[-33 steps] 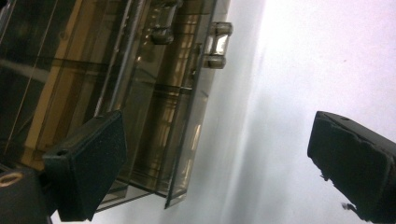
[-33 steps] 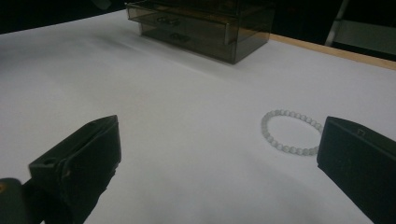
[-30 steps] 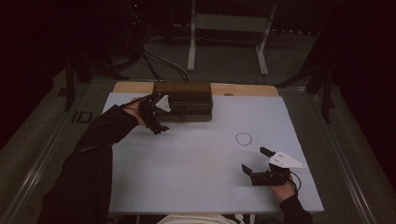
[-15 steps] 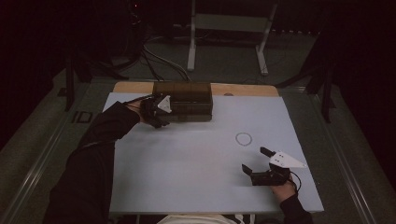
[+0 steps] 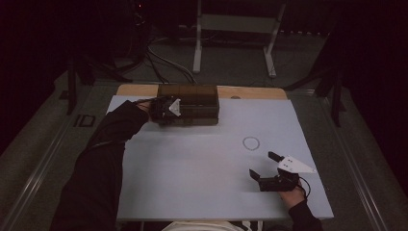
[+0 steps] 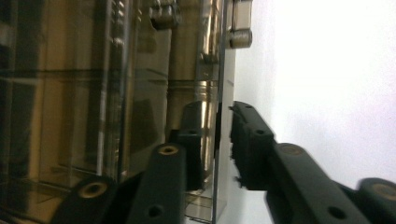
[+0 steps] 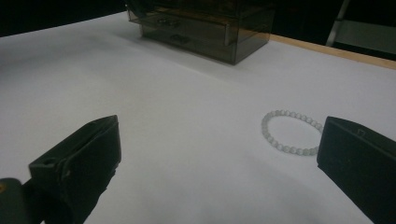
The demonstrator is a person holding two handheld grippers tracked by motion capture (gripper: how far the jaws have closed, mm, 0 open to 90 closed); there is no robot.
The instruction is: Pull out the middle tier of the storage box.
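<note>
White counter [image 5: 192, 163], dark room. My left gripper [image 6: 223, 140] is nearly closed on the drawer box's [image 5: 192, 103] front panel edge; right gripper [image 5: 267, 167] rests agape (bracelet [image 5: 250, 142] just ahead).

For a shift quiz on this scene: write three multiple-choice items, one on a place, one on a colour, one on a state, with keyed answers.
1. Where does the bead bracelet lie?
A. on the white table, ahead of the right gripper
B. inside the drawer box
C. on the floor

2. What colour is the drawer box?
A. bright red
B. smoky brown, see-through
C. white

3. How stand the right gripper's jaws?
A. shut on the bracelet
B. shut on nothing
C. wide open

Answers: 1 A, the right gripper view shows it on bare table between the jaws' lines; 2 B, its drawers show through; 3 C, table shows between them.
</note>
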